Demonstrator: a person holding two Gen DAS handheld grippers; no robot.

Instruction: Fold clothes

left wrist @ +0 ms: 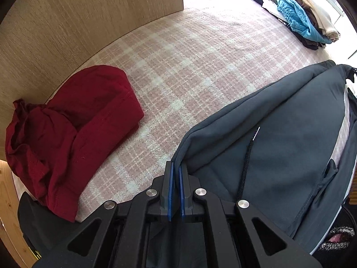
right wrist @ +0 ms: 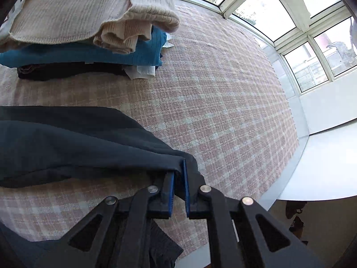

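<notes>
A: Where does the dark blue-grey garment (left wrist: pixel 274 138) lie?

B: Spread on the pink plaid cover (left wrist: pixel 200 67), reaching toward the lower right of the left wrist view. A black drawcord (left wrist: pixel 245 167) runs down its middle. In the right wrist view the same garment (right wrist: pixel 73 143) comes in from the left, one corner drawn to the gripper.

A: And the left gripper (left wrist: pixel 175 169)?

B: It points steeply down at the garment's near corner. Its blue pads (left wrist: pixel 170 192) stand close together with only a narrow slit between them (the hem sits right at the tips), and it seems to pinch that edge, though the cloth inside the slit is hard to make out.

A: The right gripper (right wrist: pixel 178 169)?

B: Clamped on a fold of the garment; dark cloth fills the gap between its blue pads (right wrist: pixel 186 185) and bunches over the right finger.

A: What else is on the cover?

B: A crumpled red garment (left wrist: pixel 73 129) against the wooden panel (left wrist: pixel 78 22) on the left, well apart from the dark one. Farther off, a folded stack (right wrist: pixel 89 26): cream knit on top, teal beneath, dark pieces at the bottom. Windows (right wrist: pixel 301 40) edge the far side.
</notes>
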